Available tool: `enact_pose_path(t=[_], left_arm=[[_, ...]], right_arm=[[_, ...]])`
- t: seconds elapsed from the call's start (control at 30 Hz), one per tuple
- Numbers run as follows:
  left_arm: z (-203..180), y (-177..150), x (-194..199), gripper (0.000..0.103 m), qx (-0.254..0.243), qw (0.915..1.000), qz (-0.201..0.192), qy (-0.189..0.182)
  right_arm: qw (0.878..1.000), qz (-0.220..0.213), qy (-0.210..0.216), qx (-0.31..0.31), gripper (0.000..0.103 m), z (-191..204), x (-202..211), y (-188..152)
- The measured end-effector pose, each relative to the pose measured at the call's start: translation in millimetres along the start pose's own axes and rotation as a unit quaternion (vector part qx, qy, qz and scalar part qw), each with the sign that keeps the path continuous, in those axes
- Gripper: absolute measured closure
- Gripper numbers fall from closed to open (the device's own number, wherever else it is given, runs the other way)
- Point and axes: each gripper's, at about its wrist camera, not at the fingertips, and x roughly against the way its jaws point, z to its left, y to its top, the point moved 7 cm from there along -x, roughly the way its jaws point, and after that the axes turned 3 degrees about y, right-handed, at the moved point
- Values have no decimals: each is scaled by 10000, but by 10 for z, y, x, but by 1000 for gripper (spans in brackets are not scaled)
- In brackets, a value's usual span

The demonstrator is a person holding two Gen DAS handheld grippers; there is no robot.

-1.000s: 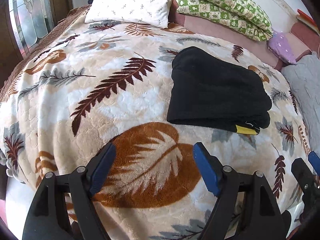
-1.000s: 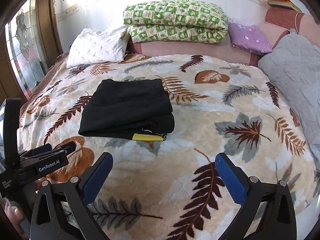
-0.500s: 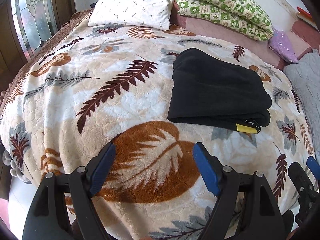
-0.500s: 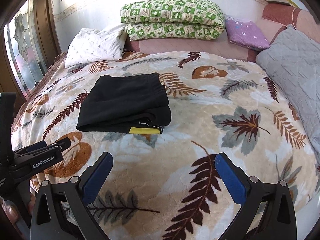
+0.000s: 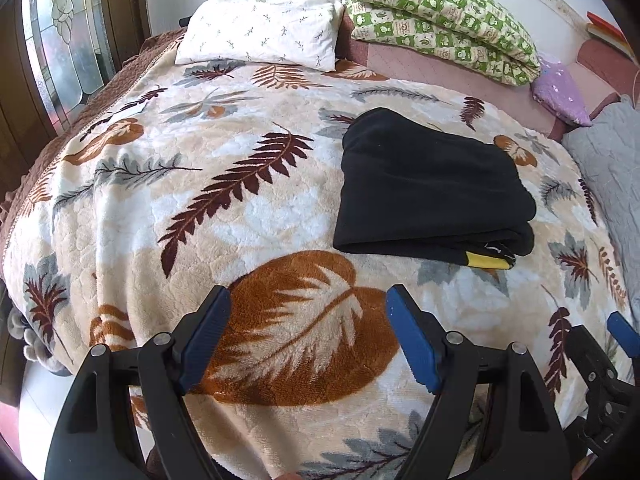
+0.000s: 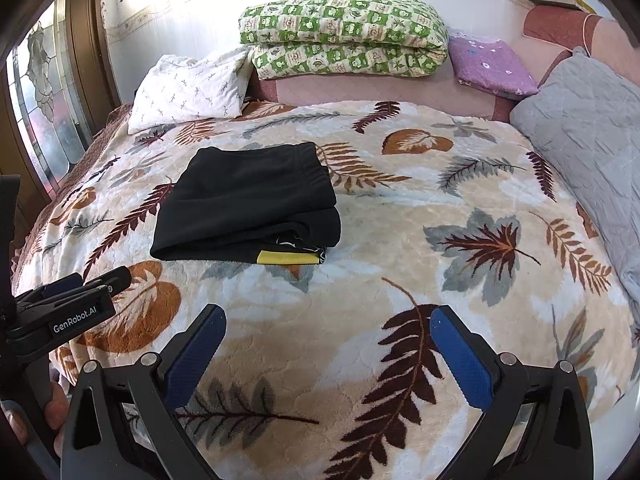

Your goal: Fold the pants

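Observation:
The black pants [image 5: 428, 192] lie folded into a compact rectangle on the leaf-patterned blanket [image 5: 240, 208], with a yellow strip showing at the near right corner. They also show in the right wrist view [image 6: 248, 200], left of centre. My left gripper [image 5: 308, 304] is open and empty, held over the bed's near edge, short of the pants and to their left. My right gripper [image 6: 326, 320] is open and empty, also near the bed's front edge, to the right of the pants. The left gripper's side shows at the left edge of the right wrist view [image 6: 68, 304].
A white pillow [image 6: 188, 88], a folded green checked quilt [image 6: 344, 36] and a purple cushion [image 6: 492, 64] lie along the headboard. A grey quilted cover [image 6: 592, 128] lies at the right. A stained-glass window [image 5: 60, 40] is on the left.
Both grippers have drawn back slightly toward the foot of the bed and stay open. The folded pants have not moved.

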Motion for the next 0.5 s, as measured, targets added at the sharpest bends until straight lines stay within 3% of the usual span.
enact_pose_path(t=[0.5], left_arm=[[-51, 59, 61, 23, -161, 9996, -248, 14]], right_arm=[[10000, 34, 4, -81, 0, -23, -21, -22]])
